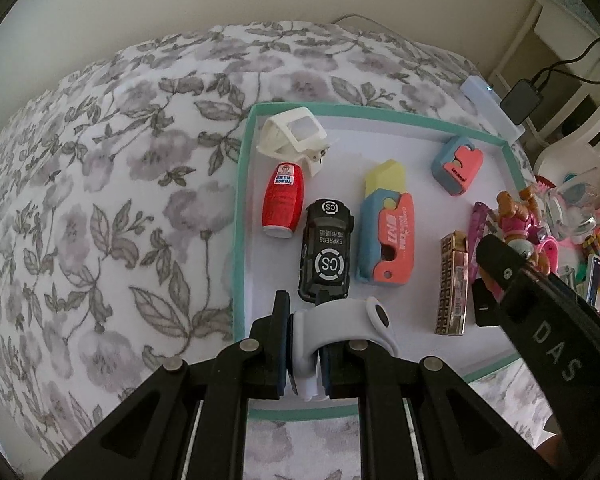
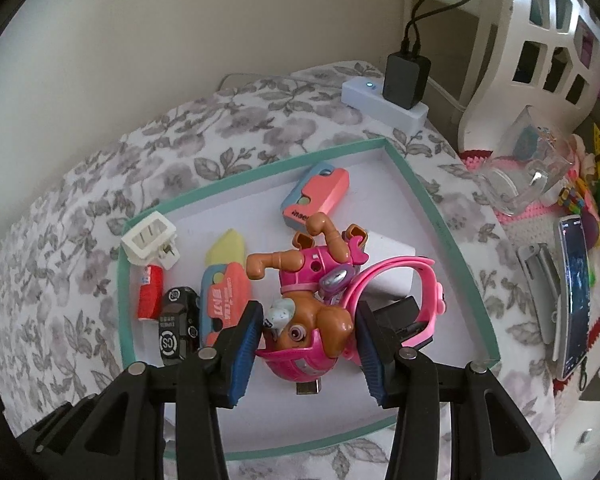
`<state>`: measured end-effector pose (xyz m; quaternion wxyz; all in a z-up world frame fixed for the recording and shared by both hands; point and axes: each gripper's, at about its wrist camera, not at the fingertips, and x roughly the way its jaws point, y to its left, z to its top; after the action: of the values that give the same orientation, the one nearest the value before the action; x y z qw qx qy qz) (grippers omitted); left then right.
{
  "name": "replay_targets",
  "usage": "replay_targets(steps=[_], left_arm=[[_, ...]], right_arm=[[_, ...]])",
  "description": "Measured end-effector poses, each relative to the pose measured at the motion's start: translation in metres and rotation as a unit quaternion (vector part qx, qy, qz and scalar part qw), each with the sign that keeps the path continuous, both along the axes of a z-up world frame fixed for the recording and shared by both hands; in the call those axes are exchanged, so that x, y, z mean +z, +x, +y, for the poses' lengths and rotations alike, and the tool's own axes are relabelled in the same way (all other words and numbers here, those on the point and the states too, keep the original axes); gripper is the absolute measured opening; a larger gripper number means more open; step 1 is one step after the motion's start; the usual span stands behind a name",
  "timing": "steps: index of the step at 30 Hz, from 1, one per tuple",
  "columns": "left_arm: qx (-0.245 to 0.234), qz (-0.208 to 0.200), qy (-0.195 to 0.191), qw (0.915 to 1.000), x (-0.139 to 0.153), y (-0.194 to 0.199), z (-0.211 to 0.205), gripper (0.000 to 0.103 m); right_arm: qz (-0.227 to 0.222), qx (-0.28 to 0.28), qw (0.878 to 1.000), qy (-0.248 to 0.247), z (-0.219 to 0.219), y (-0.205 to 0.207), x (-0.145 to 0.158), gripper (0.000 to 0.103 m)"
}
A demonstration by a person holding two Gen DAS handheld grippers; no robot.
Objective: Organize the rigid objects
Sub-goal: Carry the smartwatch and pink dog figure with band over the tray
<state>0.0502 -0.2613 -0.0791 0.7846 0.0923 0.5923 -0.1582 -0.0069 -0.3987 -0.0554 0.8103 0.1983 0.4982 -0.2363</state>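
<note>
A shallow tray [image 1: 240, 208] with a teal rim lies on a floral cloth. Inside it are a white square piece [image 1: 296, 132], a red canister [image 1: 282, 200], a black toy car [image 1: 326, 252], a blue-and-coral toy knife [image 1: 388, 236], a smaller blue-and-coral toy [image 1: 456, 166] and a gold patterned box [image 1: 454, 284]. My left gripper [image 1: 303, 320] is shut on a curved grey strap [image 1: 340, 316], low over the tray's near left corner. My right gripper [image 2: 308, 320] is shut on the head of an upside-down pink-and-brown dog figure [image 2: 312, 272] over the tray [image 2: 448, 232]. A pink band [image 2: 424, 280] lies beside it.
A white power strip [image 2: 380, 98] with a black adapter [image 2: 406, 78] sits beyond the tray. To the right are a white plastic basket [image 2: 540, 40], a glass cup [image 2: 528, 184], a phone [image 2: 576, 292] and small colourful toys on a pink mat. A wall stands behind.
</note>
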Motion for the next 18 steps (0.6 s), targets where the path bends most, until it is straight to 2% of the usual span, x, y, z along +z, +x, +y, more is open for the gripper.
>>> replay_targets(steps=[10, 16, 18], left_arm=[[-0.001, 0.006, 0.009, 0.9999, -0.006, 0.001, 0.001, 0.014], [-0.002, 0.014, 0.024, 0.9996, -0.017, 0.001, 0.001, 0.014], [-0.001, 0.018, 0.030, 0.9994, -0.022, 0.002, 0.001, 0.014]], right_arm=[[0.011, 0.006, 1.000, -0.001, 0.002, 0.002, -0.006, 0.049], [0.032, 0.013, 0.999, 0.010, 0.003, 0.006, -0.023, 0.049], [0.037, 0.018, 0.999, 0.001, 0.006, 0.008, -0.024, 0.050]])
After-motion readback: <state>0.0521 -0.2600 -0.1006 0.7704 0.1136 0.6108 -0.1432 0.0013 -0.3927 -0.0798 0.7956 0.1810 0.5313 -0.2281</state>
